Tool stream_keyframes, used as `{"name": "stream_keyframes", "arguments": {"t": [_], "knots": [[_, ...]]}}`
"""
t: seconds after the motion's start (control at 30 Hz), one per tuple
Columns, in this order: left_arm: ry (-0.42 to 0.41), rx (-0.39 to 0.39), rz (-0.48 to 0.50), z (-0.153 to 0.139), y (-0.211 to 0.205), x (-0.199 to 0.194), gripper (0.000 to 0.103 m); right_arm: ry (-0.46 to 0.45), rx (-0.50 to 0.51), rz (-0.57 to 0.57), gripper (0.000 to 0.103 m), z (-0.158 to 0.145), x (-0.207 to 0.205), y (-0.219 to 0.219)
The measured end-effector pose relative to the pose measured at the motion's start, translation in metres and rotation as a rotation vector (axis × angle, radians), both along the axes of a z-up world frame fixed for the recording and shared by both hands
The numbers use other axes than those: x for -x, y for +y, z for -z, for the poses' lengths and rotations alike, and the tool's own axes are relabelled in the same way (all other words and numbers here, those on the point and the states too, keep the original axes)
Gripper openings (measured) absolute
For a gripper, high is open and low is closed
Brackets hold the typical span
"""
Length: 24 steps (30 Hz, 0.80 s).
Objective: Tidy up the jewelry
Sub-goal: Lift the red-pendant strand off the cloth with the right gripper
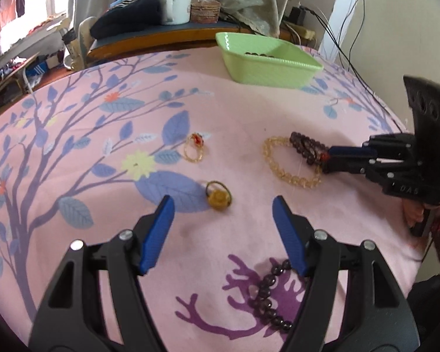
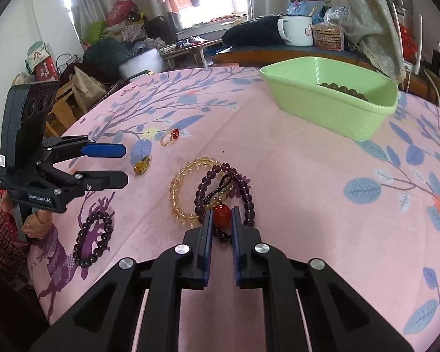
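Right gripper (image 2: pixel 221 217): closed down on the red bead (image 2: pixel 221 211) of the purple bracelet (image 2: pixel 243 189); gripped at the bead probably because it was the firmest, most raised part of a limp string.
Left gripper (image 1: pixel 223 205): spread wide, holding nothing, hovering low over the tabletop (image 2: pixel 293 182); looked ready for a piece of its own.
Purple bracelet: lying flat ahead of the right gripper's tips, overlapping the yellow bead bracelet (image 2: pixel 182 193) just to their left; a lift risked dragging that one along.
Yellow ring (image 1: pixel 218 196): just ahead of the left gripper, between its tips and slightly left of centre; likely the next pick on that side.
Red-stone ring (image 1: pixel 195 146): farther ahead of the left gripper, apart from the rest.
Dark bead bracelet (image 1: pixel 268 293): beneath the left gripper, partly hidden by its right finger.
Green tray (image 2: pixel 334 111): well ahead and to the right of the right gripper, at the far side; brown beads (image 2: pixel 343 91) already inside, so judged the collecting place.
Right wrist view only: the contact on the red bead, the dark bracelet's whole loop, more of the tray's contents.
Left wrist view only: the right gripper (image 1: pixel 327 157) from the side, showing it low on the tabletop.
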State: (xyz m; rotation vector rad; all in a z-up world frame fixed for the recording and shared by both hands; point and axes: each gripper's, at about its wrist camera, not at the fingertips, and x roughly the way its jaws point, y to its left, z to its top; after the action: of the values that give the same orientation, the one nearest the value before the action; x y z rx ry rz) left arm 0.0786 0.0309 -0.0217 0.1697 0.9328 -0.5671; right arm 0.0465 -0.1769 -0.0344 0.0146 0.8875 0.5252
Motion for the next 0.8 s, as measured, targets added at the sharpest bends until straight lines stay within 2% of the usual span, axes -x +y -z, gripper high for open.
{"name": "stream_keyframes", "arguments": {"t": [0.17, 0.3, 0.37, 0.63, 0.8], "knots": [[-0.014, -0.029, 0.011, 0.003, -0.007, 0.001, 0.067, -0.008, 0.032, -0.014, 0.000, -0.002, -0.002, 0.004], [-0.009, -0.033, 0.010, 0.006, -0.008, -0.004, 0.067, -0.034, 0.103, -0.047, 0.000, -0.005, -0.001, 0.014], [-0.011, -0.035, 0.012, 0.008, -0.009, -0.005, 0.063, -0.040, 0.119, -0.062, 0.000, -0.005, -0.002, 0.016], [-0.029, -0.063, 0.028, 0.012, -0.015, -0.009, 0.021, -0.061, 0.177, -0.099, 0.000, -0.006, -0.003, 0.022], [-0.017, -0.036, 0.031, 0.013, -0.013, -0.009, 0.018, -0.055, 0.210, -0.127, 0.000, 0.000, -0.008, 0.028]]}}
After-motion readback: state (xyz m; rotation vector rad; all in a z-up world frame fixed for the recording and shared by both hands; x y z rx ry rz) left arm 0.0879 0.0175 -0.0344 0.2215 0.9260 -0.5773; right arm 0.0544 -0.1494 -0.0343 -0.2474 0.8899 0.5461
